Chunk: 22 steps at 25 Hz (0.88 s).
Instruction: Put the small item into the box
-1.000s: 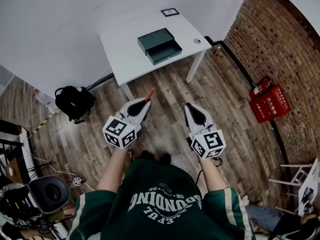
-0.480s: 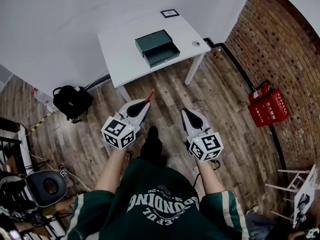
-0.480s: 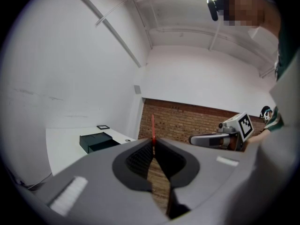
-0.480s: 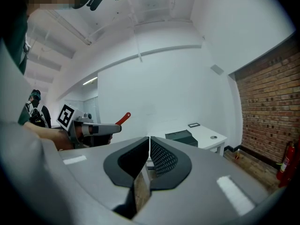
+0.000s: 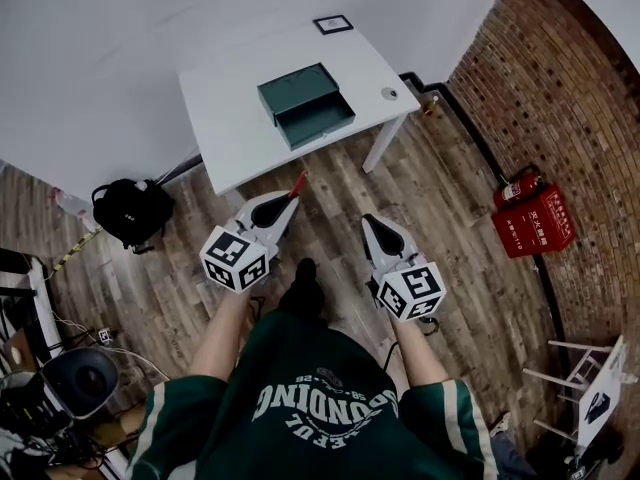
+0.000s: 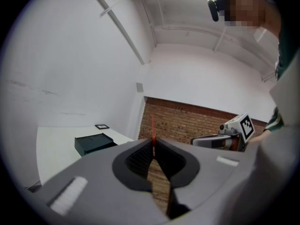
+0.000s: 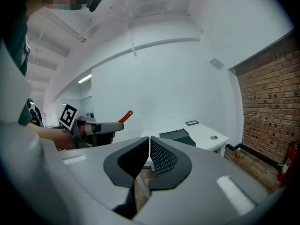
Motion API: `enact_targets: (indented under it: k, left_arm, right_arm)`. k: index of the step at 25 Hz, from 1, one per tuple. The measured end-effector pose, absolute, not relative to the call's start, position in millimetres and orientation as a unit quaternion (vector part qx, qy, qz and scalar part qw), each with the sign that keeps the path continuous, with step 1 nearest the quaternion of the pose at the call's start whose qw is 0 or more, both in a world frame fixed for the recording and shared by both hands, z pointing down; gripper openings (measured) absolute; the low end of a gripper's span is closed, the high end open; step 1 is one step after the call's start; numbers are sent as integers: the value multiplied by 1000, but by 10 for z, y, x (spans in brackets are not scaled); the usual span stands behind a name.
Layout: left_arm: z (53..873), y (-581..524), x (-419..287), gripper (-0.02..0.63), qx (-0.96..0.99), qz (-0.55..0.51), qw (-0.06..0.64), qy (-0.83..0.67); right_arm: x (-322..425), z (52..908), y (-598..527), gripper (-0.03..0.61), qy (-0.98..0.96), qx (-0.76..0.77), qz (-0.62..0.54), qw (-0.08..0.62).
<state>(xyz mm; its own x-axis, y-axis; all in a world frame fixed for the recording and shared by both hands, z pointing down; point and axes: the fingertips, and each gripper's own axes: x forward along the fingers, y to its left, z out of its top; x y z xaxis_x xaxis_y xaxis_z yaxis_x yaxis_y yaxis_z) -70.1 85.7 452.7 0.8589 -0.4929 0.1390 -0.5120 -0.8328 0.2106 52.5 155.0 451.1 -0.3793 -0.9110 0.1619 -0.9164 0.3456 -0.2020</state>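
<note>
A dark green box [image 5: 305, 105] with its lower tray pulled out sits on the white table [image 5: 225, 118]; it also shows in the left gripper view as the box [image 6: 93, 143] and in the right gripper view as the box [image 7: 178, 136]. My left gripper [image 5: 291, 200] is held over the wooden floor short of the table, shut on a thin red stick [image 5: 299, 182] that pokes out past its tips [image 6: 152, 125]. My right gripper [image 5: 369, 221] hangs beside it, jaws closed together with nothing between them [image 7: 149, 138]. A small round item [image 5: 389, 94] lies near the table's right corner.
A small black frame [image 5: 332, 24] lies at the table's far edge. A black backpack [image 5: 128, 211] lies on the floor left of the table. Red fire extinguishers [image 5: 530, 215] stand by the brick wall on the right. Cables and a chair [image 5: 70, 383] are at the lower left.
The person has stepped forward, so the table and box sit a little closer and further left. Both grippers keep their pose, the left still holding the red stick.
</note>
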Motion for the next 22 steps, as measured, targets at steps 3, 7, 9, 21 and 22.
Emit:
enact_targets:
  k: [3,7,9,21,22]
  left_arm:
    - [4554,476,-649,64,957,40,128,-257]
    - [4531,-37,-588,64,959,44,126,-250]
    - [4520,-264,-560,64,960,45,124,-246]
    - [4645,-1162,-391,64,962,52,141,-230]
    - [4652,-1210,-378,64,961,53,142,-231]
  right_arm:
    - [537,4497,1153,2,-820,557,134,15]
    - [550,4406,628,2,-821,556,129,17]
    - [565,4374,396,2,-820,558,126,18]
    - [729,4409,-530,2,-810,572,128,25]
    - [743,4411,-586,2,-811,570,129,25]
